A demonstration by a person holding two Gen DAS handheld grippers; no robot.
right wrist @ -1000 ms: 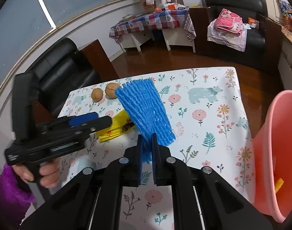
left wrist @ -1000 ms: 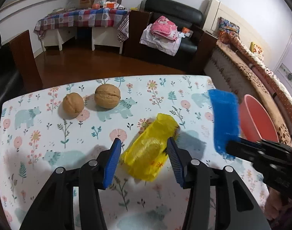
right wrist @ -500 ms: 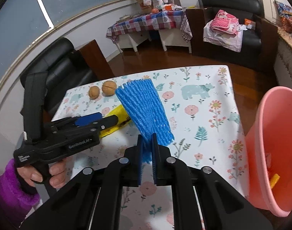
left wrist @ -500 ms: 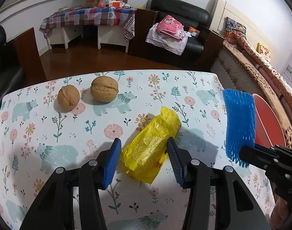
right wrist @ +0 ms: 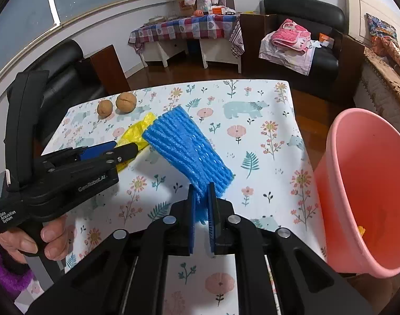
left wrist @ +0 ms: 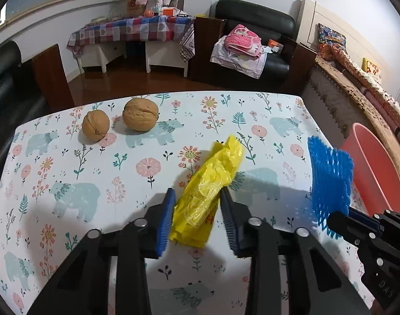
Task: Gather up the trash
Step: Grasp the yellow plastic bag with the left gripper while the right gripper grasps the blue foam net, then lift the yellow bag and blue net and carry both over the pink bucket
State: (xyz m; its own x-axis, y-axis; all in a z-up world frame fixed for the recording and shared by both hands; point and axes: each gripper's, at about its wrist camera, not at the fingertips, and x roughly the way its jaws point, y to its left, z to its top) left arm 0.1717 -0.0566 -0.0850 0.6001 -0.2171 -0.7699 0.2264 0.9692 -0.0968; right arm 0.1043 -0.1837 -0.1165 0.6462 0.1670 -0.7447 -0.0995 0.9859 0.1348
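A crumpled yellow plastic bag (left wrist: 207, 186) lies on the floral tablecloth (left wrist: 94, 178). My left gripper (left wrist: 197, 210) is open, its blue pads on either side of the bag's near end. My right gripper (right wrist: 201, 204) is shut on a blue foam fruit net (right wrist: 186, 152) and holds it above the table, near the right edge. The net also shows in the left wrist view (left wrist: 330, 176). A pink bin (right wrist: 368, 191) stands beside the table's right edge, with a scrap of yellow trash inside.
Two walnuts (left wrist: 96, 125) (left wrist: 140, 114) sit at the table's far left. Beyond the table are a wooden floor, a black sofa (left wrist: 255, 42) with pink cloth, and a checkered side table (left wrist: 136, 30). A black armchair (right wrist: 58, 78) stands left.
My left gripper has narrowed around the yellow bag and moved a little forward. My right gripper has carried the blue net further right, toward the pink bin.
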